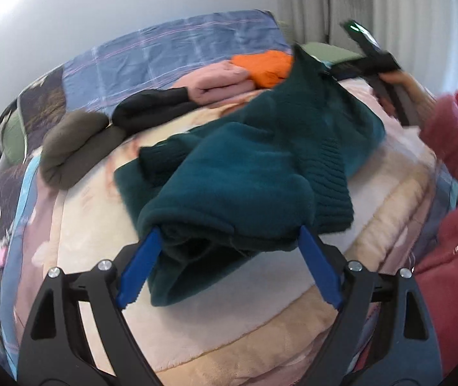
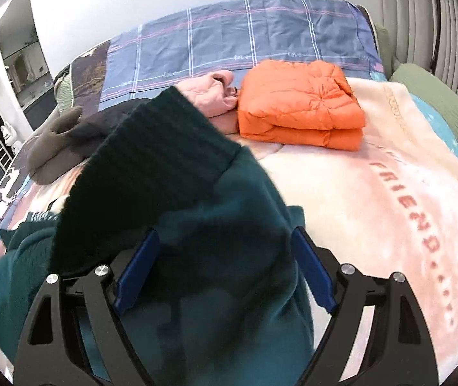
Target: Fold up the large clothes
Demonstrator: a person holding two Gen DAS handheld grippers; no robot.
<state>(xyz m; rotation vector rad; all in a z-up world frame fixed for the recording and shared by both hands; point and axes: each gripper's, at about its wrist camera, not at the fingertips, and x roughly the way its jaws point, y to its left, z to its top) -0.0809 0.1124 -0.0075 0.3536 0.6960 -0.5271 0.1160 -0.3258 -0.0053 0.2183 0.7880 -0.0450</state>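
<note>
Both spread wide, left gripper (image 1: 229, 238) and right gripper (image 2: 225, 241) straddling the teal sweater (image 1: 248, 164) heaped on the blanket (image 1: 245, 321) (unpinched): risk of folds slumping apart.

- Sweater (image 1: 254, 160): dark teal, ribbed at the hem and cuff.
- Folded jacket (image 2: 299, 109): bright orange, quilted.
- Folded garment (image 1: 219, 83): pale pink.
- Folded garment (image 1: 151, 109): black.
- Rolled garment (image 1: 71, 148): grey-brown.
- Blanket (image 2: 389, 199): cream and pink with red lettering.
- Sheet (image 2: 229, 38): blue, checked with white and pink lines.
- Hand-held gripper fingers (image 1: 139, 267): blue on black frame.
- Sleeve (image 1: 454, 199): red-pink.
</note>
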